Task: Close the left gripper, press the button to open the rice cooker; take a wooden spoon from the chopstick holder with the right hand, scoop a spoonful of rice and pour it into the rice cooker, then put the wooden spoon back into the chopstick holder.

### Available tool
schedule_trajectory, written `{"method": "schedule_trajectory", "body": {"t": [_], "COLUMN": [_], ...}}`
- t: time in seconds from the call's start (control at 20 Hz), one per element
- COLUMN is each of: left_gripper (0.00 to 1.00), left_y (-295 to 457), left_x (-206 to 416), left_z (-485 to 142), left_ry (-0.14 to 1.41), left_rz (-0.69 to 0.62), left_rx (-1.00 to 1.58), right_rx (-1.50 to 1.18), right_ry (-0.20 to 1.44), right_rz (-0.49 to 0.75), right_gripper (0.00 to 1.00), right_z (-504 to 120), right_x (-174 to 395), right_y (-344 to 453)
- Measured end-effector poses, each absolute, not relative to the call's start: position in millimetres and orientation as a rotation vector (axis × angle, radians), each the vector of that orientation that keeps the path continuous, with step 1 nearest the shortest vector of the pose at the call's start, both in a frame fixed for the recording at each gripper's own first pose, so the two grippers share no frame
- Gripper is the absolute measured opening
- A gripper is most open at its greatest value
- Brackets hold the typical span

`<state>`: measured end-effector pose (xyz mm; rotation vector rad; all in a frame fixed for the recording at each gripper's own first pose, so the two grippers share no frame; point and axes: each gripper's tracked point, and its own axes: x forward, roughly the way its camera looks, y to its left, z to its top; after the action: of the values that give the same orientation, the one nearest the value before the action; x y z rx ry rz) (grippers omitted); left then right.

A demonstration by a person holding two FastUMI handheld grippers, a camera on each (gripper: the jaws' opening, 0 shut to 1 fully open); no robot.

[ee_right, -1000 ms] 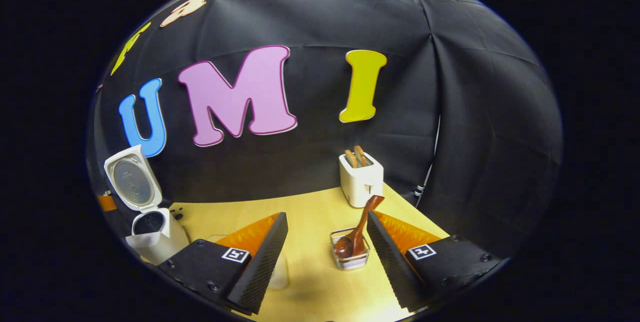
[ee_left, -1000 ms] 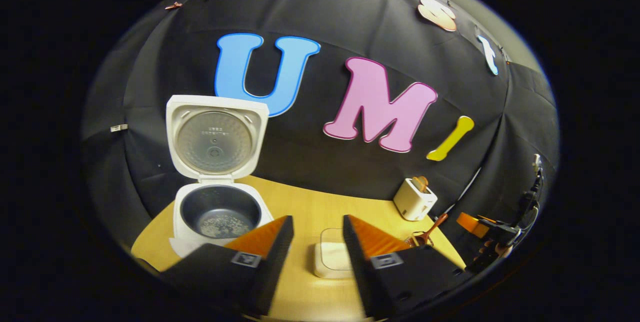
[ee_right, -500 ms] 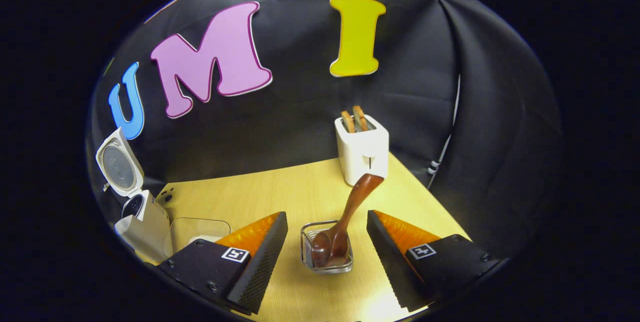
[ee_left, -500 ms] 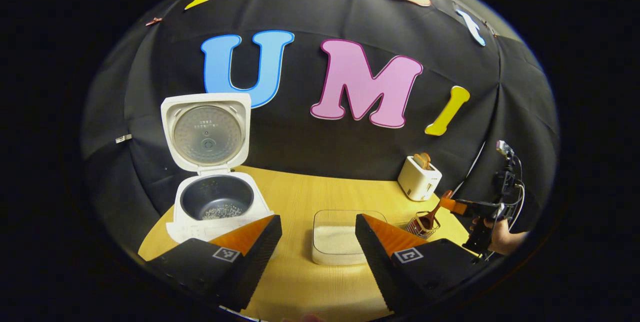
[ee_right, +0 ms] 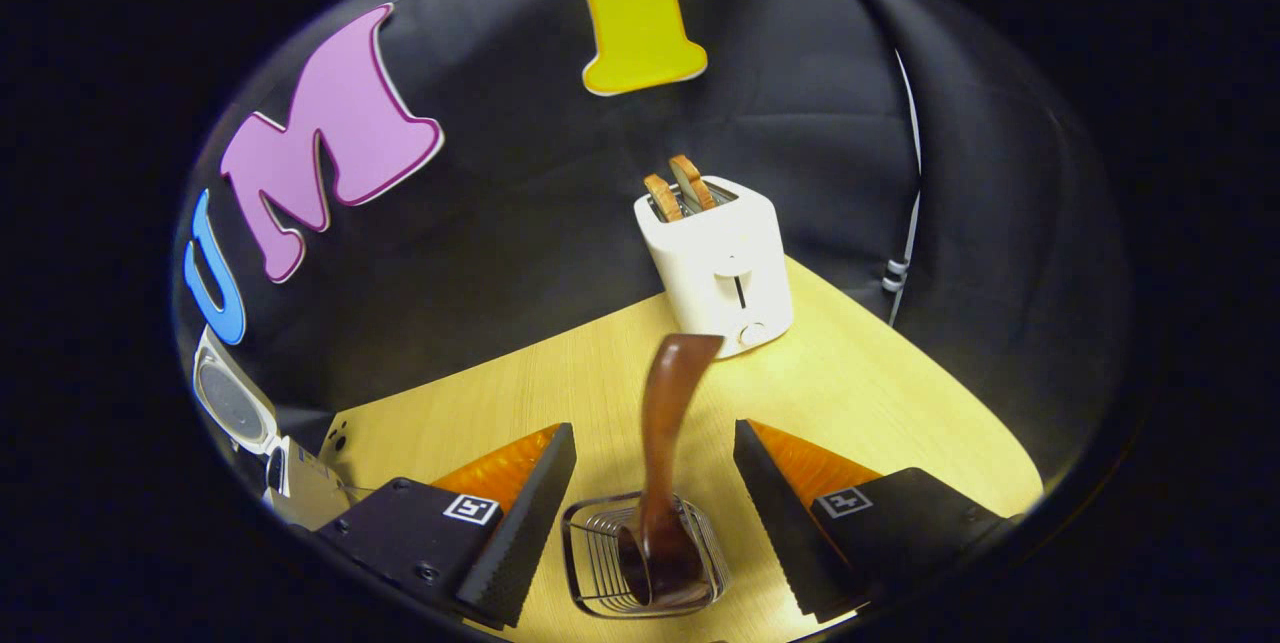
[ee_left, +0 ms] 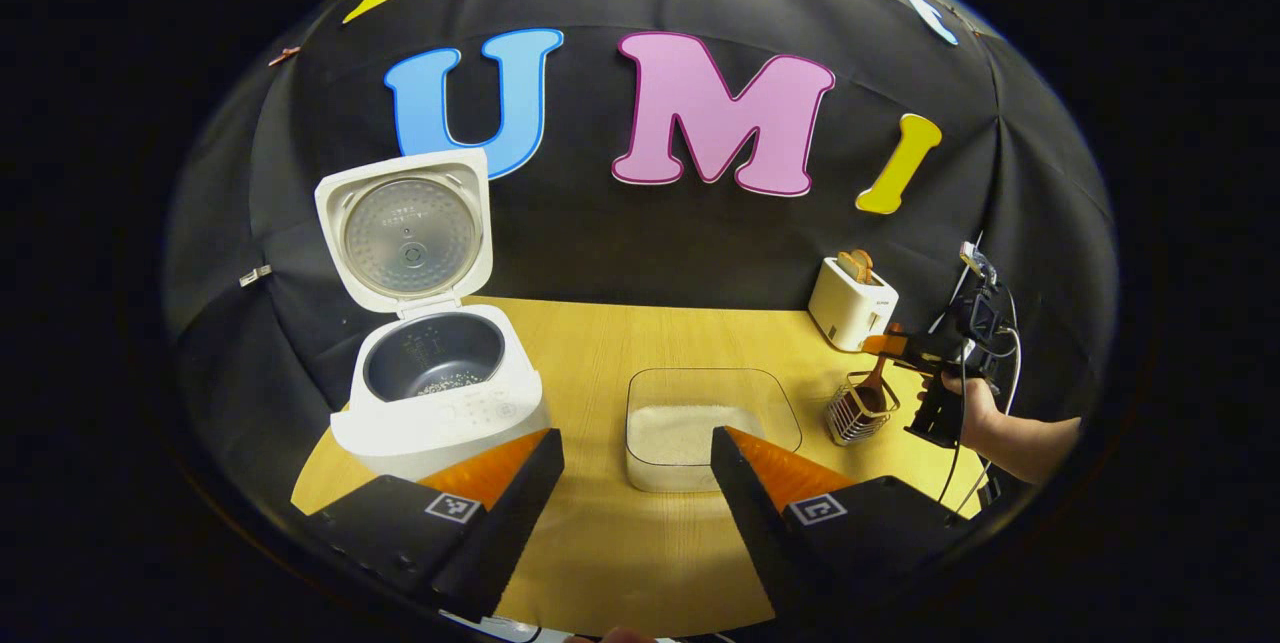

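Right gripper (ee_right: pixel 655 493), jaws spread, straddles our wooden spoon (ee_right: pixel 662 453), standing in the chopstick holder (ee_right: pixel 590 563) at 6 o'clock. We judge we're fetching the spoon: pinch its handle, lift clear of the toaster (ee_right: pixel 715 263) at 12. Left gripper (ee_left: pixel 635 483) idles released; rice cooker (ee_left: pixel 440 403) at 10 stands open.
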<state>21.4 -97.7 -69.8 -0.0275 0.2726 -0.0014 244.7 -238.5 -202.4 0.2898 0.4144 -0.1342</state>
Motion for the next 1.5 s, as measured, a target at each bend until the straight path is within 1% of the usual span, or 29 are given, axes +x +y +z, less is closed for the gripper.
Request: {"method": "schedule_trajectory", "body": {"t": [0.3,0.4,0.5,0.65,0.7,0.75,0.8,0.9,1.1,1.2,1.35,1.5], "left_gripper": [0.96,0.96,0.96,0.95,0.95,0.95,0.95,0.95,0.96,0.96,0.96,0.96], "left_y": [-111.7,-113.6,-116.0,-111.6,-108.2,-106.4,-105.7,-102.5,-91.7,-83.0,-66.2,-47.1], "left_x": [30.1,30.1,28.5,26.5,25.1,24.3,23.0,20.4,18.0,17.3,15.7,13.9], "left_z": [-74.9,-74.2,-74.0,-77.8,-81.3,-83.7,-85.1,-84.5,-78.4,-73.5,-66.5,-68.9], "left_ry": [0.291,0.291,0.288,0.29,0.296,0.299,0.299,0.294,0.28,0.265,0.241,0.238], "left_rz": [-0.024,-0.027,-0.03,-0.022,-0.016,-0.015,-0.017,-0.018,-0.035,-0.042,-0.048,-0.056], "left_rx": [0.005,0.011,0.015,0.025,0.021,0.01,-0.003,-0.024,-0.052,-0.061,-0.083,-0.122], "right_rx": [0.289,0.326,0.378,0.365,0.364,0.357,0.342,0.307,0.26,0.235,0.231,0.27], "right_ry": [0.47,0.501,0.552,0.568,0.576,0.576,0.572,0.528,0.353,0.313,0.289,0.27], "right_rz": [-0.065,-0.068,-0.063,-0.094,-0.098,-0.102,-0.098,-0.106,-0.171,-0.175,-0.154,-0.089], "right_gripper": [0.95,0.81,0.59,0.11,0.22,0.21,0.21,0.19,0.19,0.18,0.19,0.19], "right_z": [-219.7,-227.4,-238.1,-240.6,-240.6,-233.0,-234.5,-214.7,-147.1,-123.2,-95.7,-74.1], "right_x": [269.2,273.4,272.6,268.2,264.5,256.0,260.4,251.4,244.5,237.7,225.3,217.1], "right_y": [-224.5,-223.3,-220.6,-233.5,-232.9,-233.8,-235.1,-236.3,-237.5,-229.7,-203.2,-151.9]}}
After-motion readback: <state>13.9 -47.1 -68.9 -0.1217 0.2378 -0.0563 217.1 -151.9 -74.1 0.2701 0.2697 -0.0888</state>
